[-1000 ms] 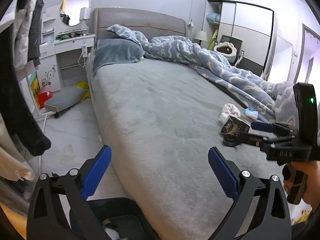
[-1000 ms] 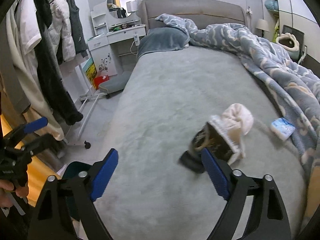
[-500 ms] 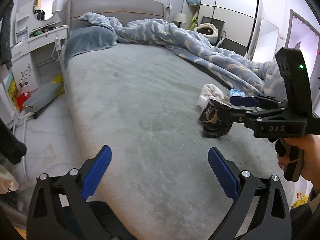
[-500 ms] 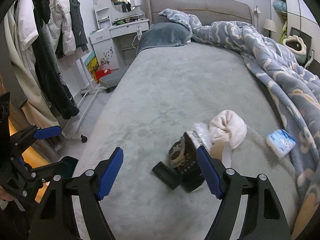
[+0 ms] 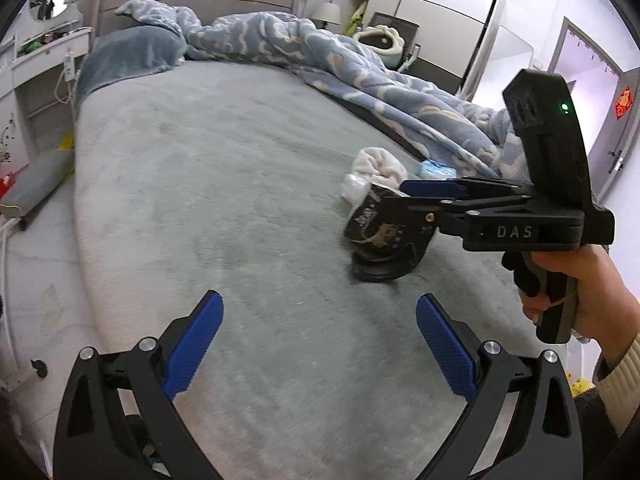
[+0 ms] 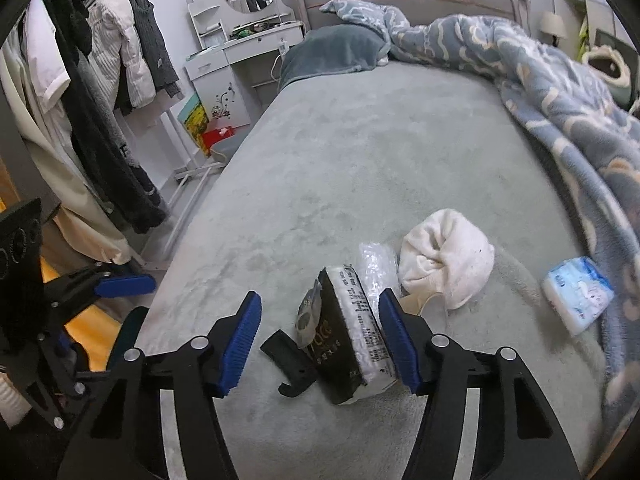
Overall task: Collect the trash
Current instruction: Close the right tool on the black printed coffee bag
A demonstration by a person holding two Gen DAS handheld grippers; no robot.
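Black box (image 6: pixel 352 344) now between closing hand-held gripper (image 6: pixel 320 340) pads.

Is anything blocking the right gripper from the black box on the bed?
Nothing visible. The black box already sits between the right gripper's closing fingers, one pad beside its white side, the other still apart from it.

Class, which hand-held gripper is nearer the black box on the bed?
Right hand-held gripper: its closing jaws straddle the black box. Left hand-held gripper hovers short of it, empty.
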